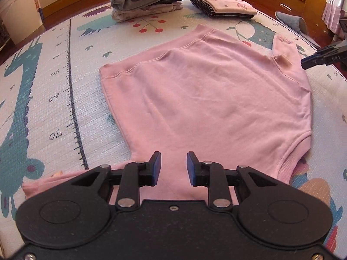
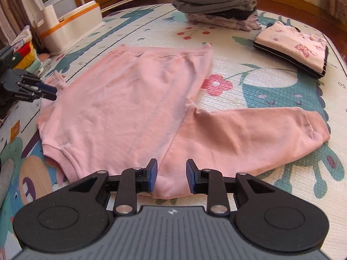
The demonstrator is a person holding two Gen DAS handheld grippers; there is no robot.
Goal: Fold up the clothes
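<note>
A pink sweatshirt [image 1: 206, 99] lay spread flat on the patterned play mat [image 1: 65, 86], one sleeve [image 2: 249, 138] stretched sideways. The left gripper [image 1: 174, 166] and right gripper [image 2: 171, 174] hovered over its near edge, jaws narrowly parted, pads gripping nothing. Folded clothes [image 2: 219, 2] were stacked beyond.

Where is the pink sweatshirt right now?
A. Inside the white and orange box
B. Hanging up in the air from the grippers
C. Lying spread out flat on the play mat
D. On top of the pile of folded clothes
C: the pink cotton sweatshirt lies spread flat on the animal-print foam play mat, one sleeve stretched out sideways, apart from the stack of folded grey clothes.
</note>
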